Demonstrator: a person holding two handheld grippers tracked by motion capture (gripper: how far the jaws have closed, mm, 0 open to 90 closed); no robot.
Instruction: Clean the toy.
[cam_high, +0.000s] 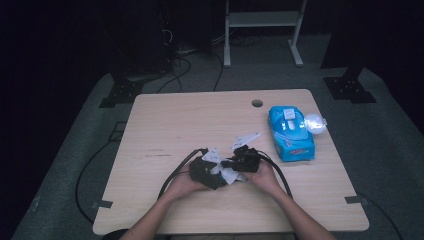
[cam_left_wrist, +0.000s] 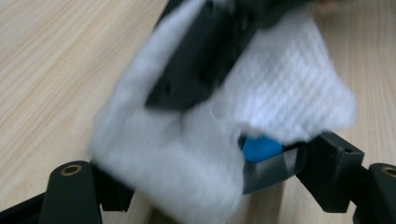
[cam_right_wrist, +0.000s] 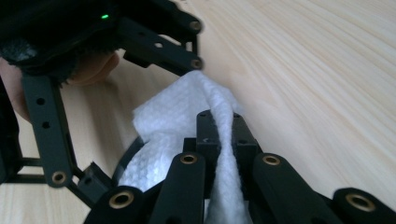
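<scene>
Pale wooden table (cam_high: 165, 125): right gripper (cam_right_wrist: 219, 126) clamped on a crumpled white wipe (cam_right_wrist: 182, 116); left gripper's (cam_high: 204, 170) grip unclear.

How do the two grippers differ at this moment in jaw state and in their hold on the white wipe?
The right gripper has its jaws shut on the white wipe, a fold pinched between them. The left gripper has its jaws spread wide, and the wipe lies draped between them, not pinched. In the high view the left gripper sits slightly nearer the person than the right. Both are black, hand-held, and meet at the wipe over the wooden table.
</scene>
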